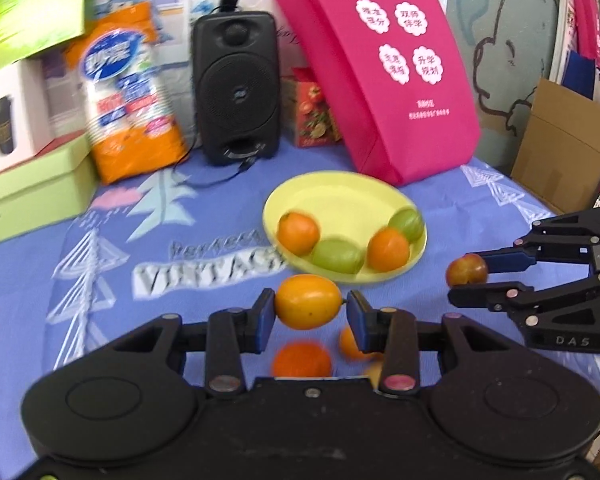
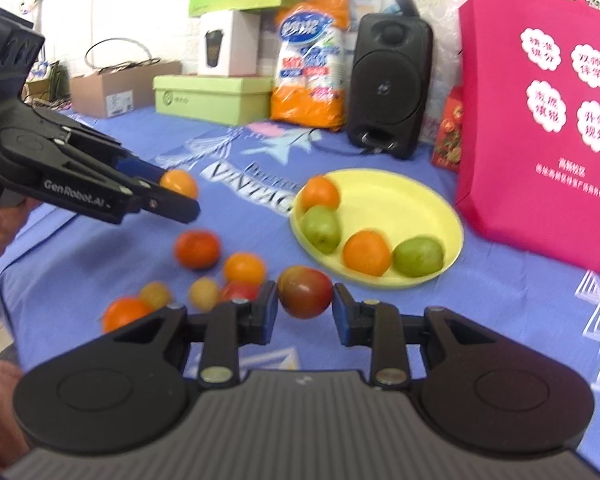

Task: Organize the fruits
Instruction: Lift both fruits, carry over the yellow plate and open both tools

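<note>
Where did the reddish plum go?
The reddish plum is pinched in the right gripper, held above the blue tablecloth just in front of the yellow plate, with the loose oranges to its left.

A blue printed tablecloth [image 2: 500,312] covers the table; behind, perhaps a cartoon mural [image 1: 512,52] decorates the wall.

Blue cloth [image 2: 500,312] with tree pictures covers table. On it: yellow plate [image 2: 454,216], loose fruits [image 2: 198,249] beside plate, black speaker [image 2: 390,70], pink bag [image 2: 540,120], orange pack [image 2: 310,64], green box [image 2: 212,94], brown box [image 2: 120,86] at back
</note>
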Motion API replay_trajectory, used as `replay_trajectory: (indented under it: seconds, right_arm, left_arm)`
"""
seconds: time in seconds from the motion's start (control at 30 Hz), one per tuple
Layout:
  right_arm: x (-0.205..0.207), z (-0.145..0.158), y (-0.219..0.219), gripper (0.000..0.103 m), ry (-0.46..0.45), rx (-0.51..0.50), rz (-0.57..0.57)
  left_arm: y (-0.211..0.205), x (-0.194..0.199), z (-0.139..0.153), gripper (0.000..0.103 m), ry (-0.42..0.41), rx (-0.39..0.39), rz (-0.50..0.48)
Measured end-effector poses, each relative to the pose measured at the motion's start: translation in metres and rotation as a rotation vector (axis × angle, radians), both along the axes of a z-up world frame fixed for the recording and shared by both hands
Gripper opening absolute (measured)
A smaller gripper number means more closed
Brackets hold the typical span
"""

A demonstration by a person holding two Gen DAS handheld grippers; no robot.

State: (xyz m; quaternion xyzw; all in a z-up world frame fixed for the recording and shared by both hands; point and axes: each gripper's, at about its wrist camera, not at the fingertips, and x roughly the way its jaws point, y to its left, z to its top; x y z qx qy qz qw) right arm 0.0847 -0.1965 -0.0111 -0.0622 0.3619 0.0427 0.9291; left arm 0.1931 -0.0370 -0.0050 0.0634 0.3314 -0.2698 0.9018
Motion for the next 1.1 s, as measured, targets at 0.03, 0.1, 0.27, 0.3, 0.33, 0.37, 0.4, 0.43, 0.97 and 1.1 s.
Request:
replay_trajectory:
  seconds: [0.03, 0.1, 0.27, 0.3, 0.33, 0.37, 0.4, 0.43, 0.97, 1.1]
  right_arm:
    - [0.005, 0.002, -0.004, 0.029, -0.008, -0.004, -0.006]
    - [0.016, 0.006, -0.012, 0.029, -0.026, -0.010, -0.017]
    - [0.049, 0.007, -0.035, 0.029, -0.041, -0.015, -0.059]
    - [0.055, 0.006, -0.039, 0.029, -0.043, -0.014, -0.066]
    - [0.060, 0.005, -0.043, 0.029, -0.046, -0.011, -0.074]
    - [0.066, 0.004, -0.046, 0.029, -0.047, -0.009, -0.082]
    - [0.070, 0.003, -0.050, 0.029, -0.047, -0.007, -0.089]
    - [0.075, 0.001, -0.053, 0.029, -0.046, -0.007, -0.096]
    - [0.106, -0.027, -0.071, 0.029, 0.012, -0.005, -0.142]
    - [0.104, -0.024, -0.066, 0.033, 0.009, -0.009, -0.131]
  left_arm:
    - [-0.006, 0.008, 0.001, 0.038, -0.002, 0.002, -0.007]
    - [-0.019, 0.026, 0.001, 0.038, -0.008, 0.014, -0.014]
    - [-0.053, 0.069, -0.007, 0.038, 0.003, 0.041, -0.040]
    - [-0.059, 0.076, -0.010, 0.038, 0.003, 0.045, -0.044]
    - [-0.065, 0.083, -0.012, 0.038, 0.005, 0.049, -0.044]
    - [-0.068, 0.089, -0.015, 0.038, 0.009, 0.051, -0.043]
    - [-0.071, 0.096, -0.017, 0.038, 0.014, 0.050, -0.042]
    - [-0.075, 0.102, -0.019, 0.038, 0.019, 0.047, -0.042]
    - [-0.088, 0.137, -0.042, 0.039, 0.057, 0.069, -0.015]
    - [-0.083, 0.131, -0.034, 0.048, 0.045, 0.073, -0.005]
